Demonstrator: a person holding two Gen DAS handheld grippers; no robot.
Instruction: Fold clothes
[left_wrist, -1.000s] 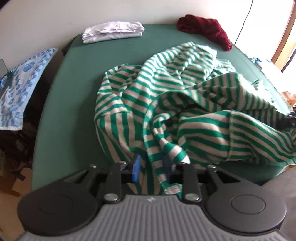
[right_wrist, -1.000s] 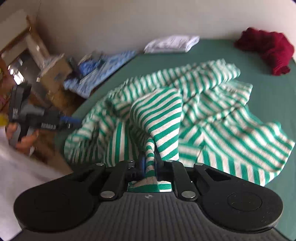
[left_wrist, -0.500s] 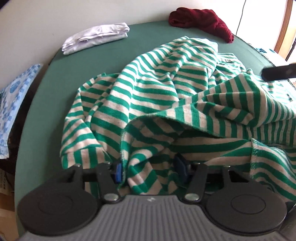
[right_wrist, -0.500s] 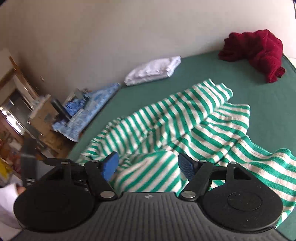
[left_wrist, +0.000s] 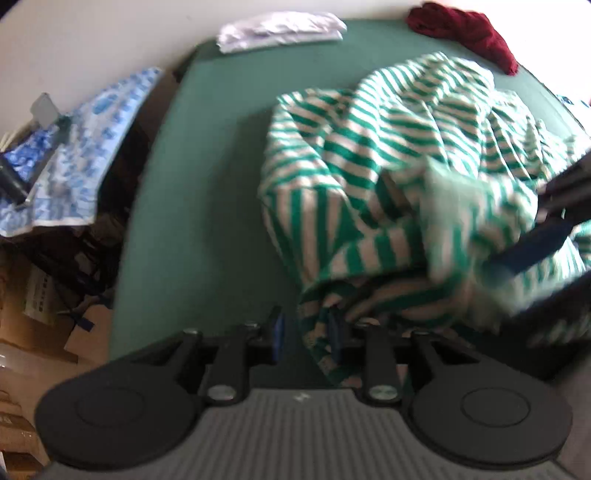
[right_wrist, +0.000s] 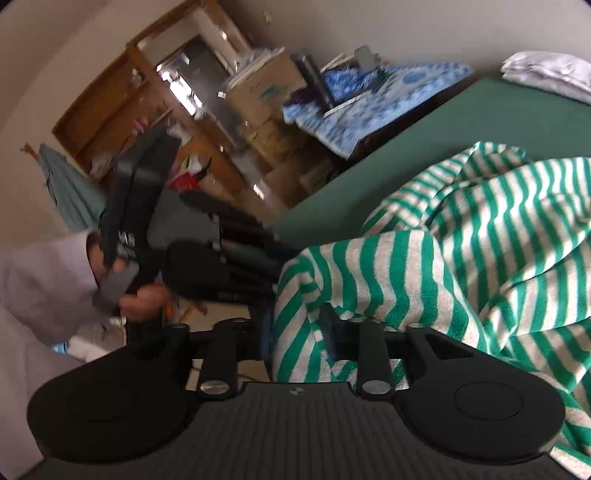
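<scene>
A green-and-white striped garment (left_wrist: 388, 155) lies crumpled on the green table (left_wrist: 207, 184). My left gripper (left_wrist: 306, 330) is at the garment's near edge. Its jaws are closing, with a hem of striped cloth between them beside the right pad and a gap at the left pad. My right gripper (right_wrist: 298, 328) is at the same end of the striped garment (right_wrist: 480, 240). Its jaws are closing too, with a bunched fold between the pads. One blue-padded finger (left_wrist: 532, 243) of the right gripper reaches in from the right. A hand in a pale sleeve holds the left gripper's body (right_wrist: 129, 236).
Folded white clothes (left_wrist: 280, 31) and a dark red garment (left_wrist: 465, 33) lie at the table's far edge. A blue patterned cloth (left_wrist: 85, 147) covers a stand to the left. Cardboard boxes (right_wrist: 266, 92) and wooden shelves (right_wrist: 122, 107) stand beyond the table's left edge.
The right gripper let go of the fold it pinched, opened wide and swung left to the garment's near end, where it now narrows. The left gripper widened, then narrowed, and its view shifted left.
</scene>
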